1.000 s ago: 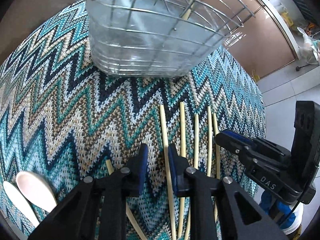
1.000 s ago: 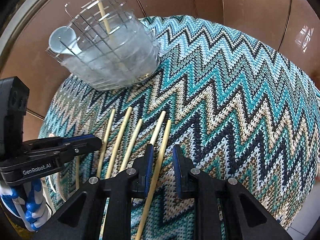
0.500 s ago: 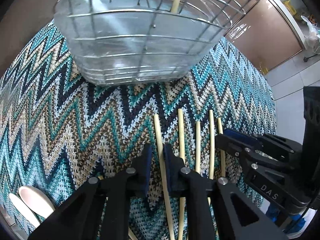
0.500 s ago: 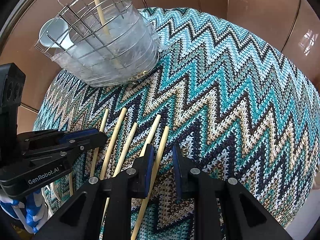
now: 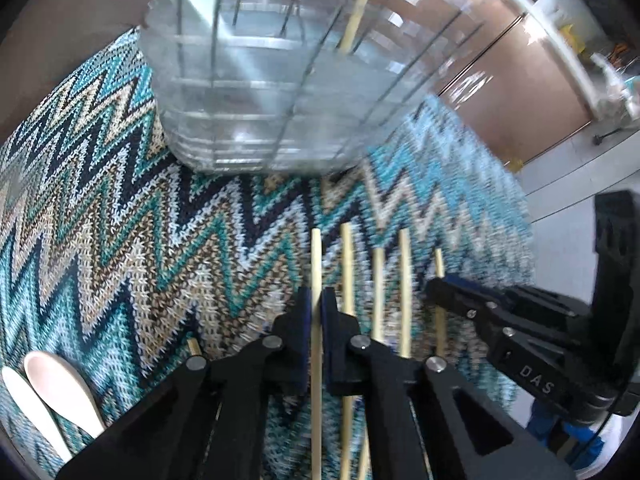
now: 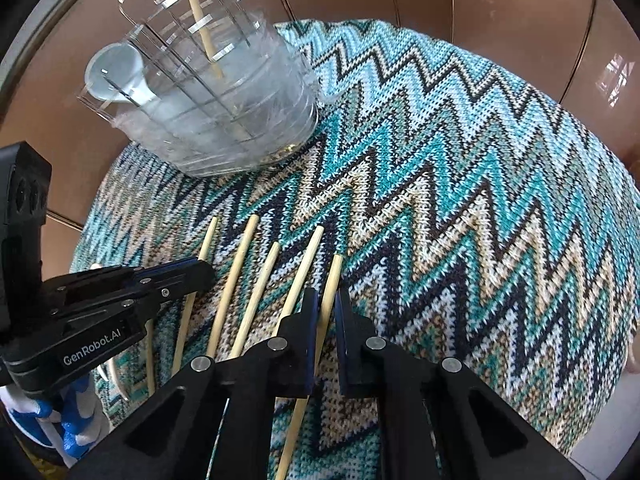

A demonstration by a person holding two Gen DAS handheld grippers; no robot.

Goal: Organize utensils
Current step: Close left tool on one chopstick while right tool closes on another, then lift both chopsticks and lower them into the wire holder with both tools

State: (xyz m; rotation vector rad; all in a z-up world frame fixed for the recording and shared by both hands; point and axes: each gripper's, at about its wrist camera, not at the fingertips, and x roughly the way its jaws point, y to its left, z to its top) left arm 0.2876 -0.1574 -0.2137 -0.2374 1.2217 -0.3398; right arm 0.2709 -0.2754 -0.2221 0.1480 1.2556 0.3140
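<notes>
Several wooden chopsticks lie side by side on a zigzag knitted cloth [image 6: 460,200]. My left gripper [image 5: 315,304] is shut on the leftmost chopstick [image 5: 316,260]. My right gripper [image 6: 327,308] has its jaws closed to a narrow gap around the rightmost chopstick [image 6: 330,284]. A clear wire-framed utensil holder [image 6: 224,120] stands at the back and holds one chopstick [image 6: 198,20] and a white spoon [image 6: 116,76]. The holder also shows in the left wrist view [image 5: 276,80].
Two white spoons [image 5: 60,388] lie on the cloth at the lower left of the left wrist view. Brown cabinet panels [image 6: 520,20] stand behind the round table. The left gripper body [image 6: 104,312] sits over the left chopsticks in the right wrist view.
Both grippers have closed in around their chopsticks over the last second. The left gripper has moved closer to the holder, and its view is blurred by motion.
</notes>
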